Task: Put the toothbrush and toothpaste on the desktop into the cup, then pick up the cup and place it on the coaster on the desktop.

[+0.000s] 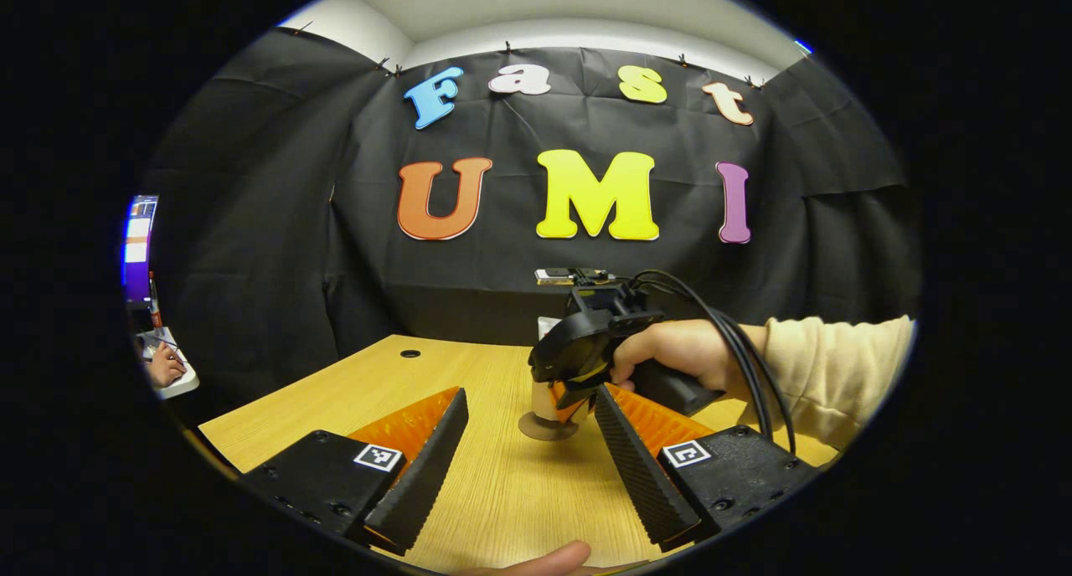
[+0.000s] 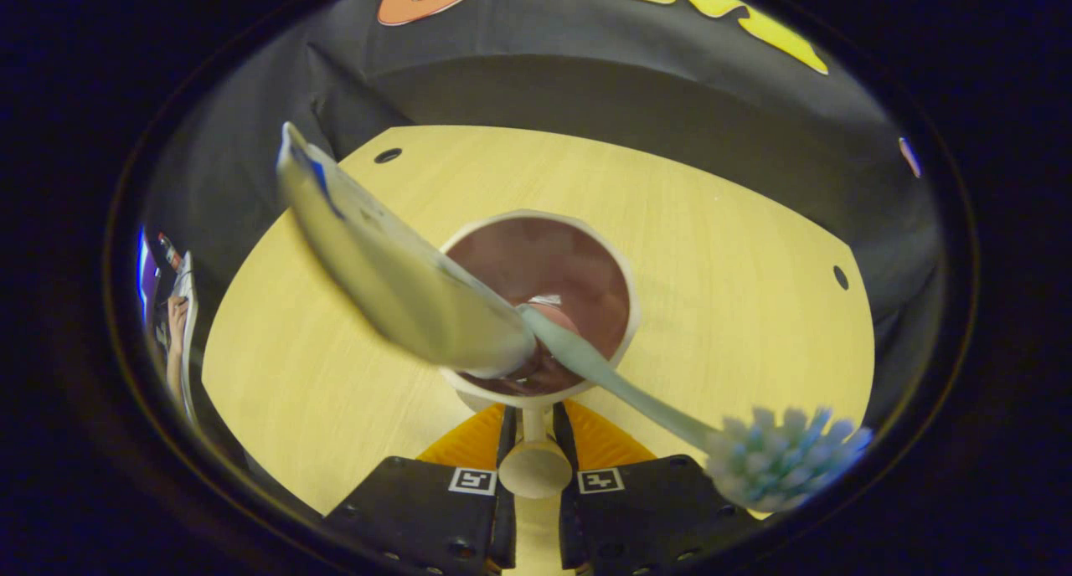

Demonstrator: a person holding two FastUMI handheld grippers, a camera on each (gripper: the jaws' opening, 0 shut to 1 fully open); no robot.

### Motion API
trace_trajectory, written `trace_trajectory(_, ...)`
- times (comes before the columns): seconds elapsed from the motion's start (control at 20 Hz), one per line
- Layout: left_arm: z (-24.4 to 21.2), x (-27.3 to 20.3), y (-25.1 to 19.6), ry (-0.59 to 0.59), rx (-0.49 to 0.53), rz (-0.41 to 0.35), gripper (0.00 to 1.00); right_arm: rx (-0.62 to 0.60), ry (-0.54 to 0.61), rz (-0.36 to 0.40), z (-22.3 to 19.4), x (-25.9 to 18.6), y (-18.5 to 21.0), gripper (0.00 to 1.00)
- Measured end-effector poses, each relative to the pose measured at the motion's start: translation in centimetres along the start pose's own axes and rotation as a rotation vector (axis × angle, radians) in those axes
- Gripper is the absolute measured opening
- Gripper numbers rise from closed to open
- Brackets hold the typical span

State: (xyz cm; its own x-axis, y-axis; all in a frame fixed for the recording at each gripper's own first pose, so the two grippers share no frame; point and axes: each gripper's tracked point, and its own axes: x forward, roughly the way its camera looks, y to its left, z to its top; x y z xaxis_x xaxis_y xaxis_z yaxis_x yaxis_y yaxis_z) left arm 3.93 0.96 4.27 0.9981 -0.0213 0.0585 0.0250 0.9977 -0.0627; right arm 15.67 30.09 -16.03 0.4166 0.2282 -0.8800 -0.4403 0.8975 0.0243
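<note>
Clamped the cup (image 2: pixel 544 308) by its handle between the right gripper (image 2: pixel 531 442) fingers, toothbrush (image 2: pixel 670 417) and toothpaste (image 2: pixel 394 283) leaning inside. Held over the coaster (image 1: pixel 544 426) on the desktop (image 1: pixel 502 475). Kept the left gripper (image 1: pixel 528 467) spread wide, grasping nothing.

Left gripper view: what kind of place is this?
Likely a data-collection booth, not a home: black cloth wall draped behind a bare wooden desktop, a person's hand holding a cabled claw, and a screen at the far left edge.
</note>
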Motion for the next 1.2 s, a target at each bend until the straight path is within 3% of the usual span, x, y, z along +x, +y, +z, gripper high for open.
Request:
trace_trajectory(0.15,-0.2,-0.1,0.6,-0.002,-0.002,-0.005,0.97,-0.036,0.036,-0.039,-0.3,1.1,1.0,0.2)
trace_trajectory(0.5,-1.3,-0.7,0.5,0.022,-0.021,-0.035,0.97,-0.034,0.05,-0.036,-0.7,1.0,1.3,0.2)
trace_trajectory(0.7,-1.8,-0.4,0.7,0.034,0.002,-0.016,0.97,-0.056,0.042,-0.018,-0.3,1.5,1.3,0.2)
trace_trajectory(0.8,-1.9,-0.5,0.9,0.038,-0.001,0.005,0.97,-0.006,0.043,-0.003,-0.4,1.2,1.2,0.22)
trace_trajectory(1.0,-0.3,-1.2,1.5,-0.029,0.048,0.045,0.97,-0.015,-0.009,0.014,0.0,0.7,0.4,0.27)
trace_trajectory(1.1,0.0,-1.0,1.5,-0.045,0.072,0.053,0.96,-0.002,-0.069,0.022,0.8,-0.2,0.3,0.58)
trace_trajectory(1.15,-0.1,-0.8,1.2,-0.037,0.067,0.048,0.97,0.006,-0.1,0.036,1.2,-0.8,0.4,0.89)
trace_trajectory(1.2,-0.6,-0.7,1.1,-0.023,0.055,0.047,0.96,0.014,-0.123,0.036,1.5,-1.2,0.1,0.98)
